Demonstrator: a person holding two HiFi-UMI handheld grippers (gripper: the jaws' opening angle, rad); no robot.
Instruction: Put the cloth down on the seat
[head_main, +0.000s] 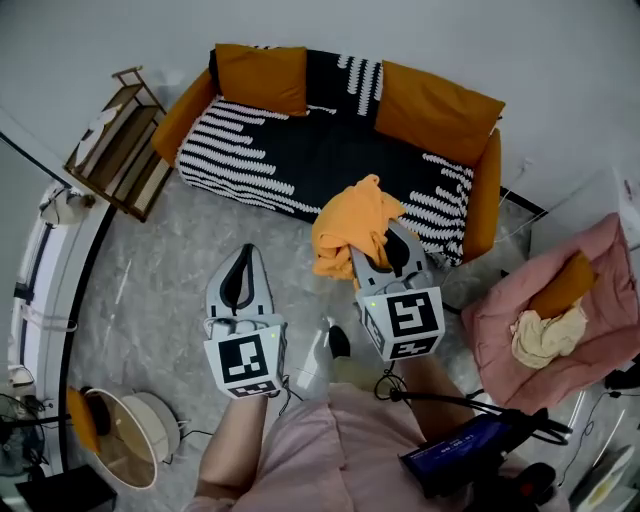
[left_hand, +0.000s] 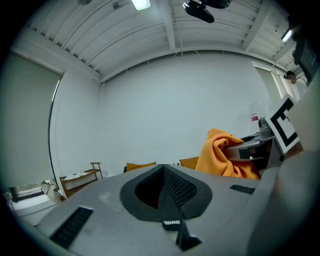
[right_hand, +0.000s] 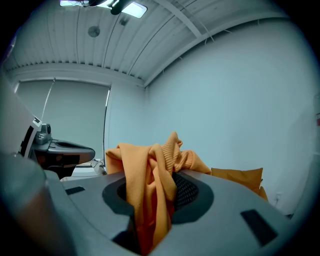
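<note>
A long sofa (head_main: 455, 110) with orange cushions fills the top of the head view; its seat (head_main: 300, 150) carries a black cover with white stripes. To the right sits a soft pink armchair (head_main: 600, 270) with a cream bundle of fabric (head_main: 545, 335) in its hollow, and to the left stands a low wooden slatted shelf (head_main: 115, 145) on the grey speckled floor (head_main: 170, 260). I see both of the person's forearms reaching forward from the body, side by side, the grippers aimed at the sofa and tipped upward enough that their own views take in wall and ceiling. The right gripper (head_main: 393, 243) is pushed further forward than the left. Its jaws are clamped on a bunched orange knitted cloth (head_main: 350, 225), whose folds are pinched between the ribbed pads (right_hand: 187, 192) and spill above and below them. The cloth hangs in the air at the sofa's front edge, towards its right end, and does not lie on the seat. The left gripper (head_main: 243, 265) sits nearer the body over bare floor, well apart from the cloth, its jaws pressed together with nothing between them.
</note>
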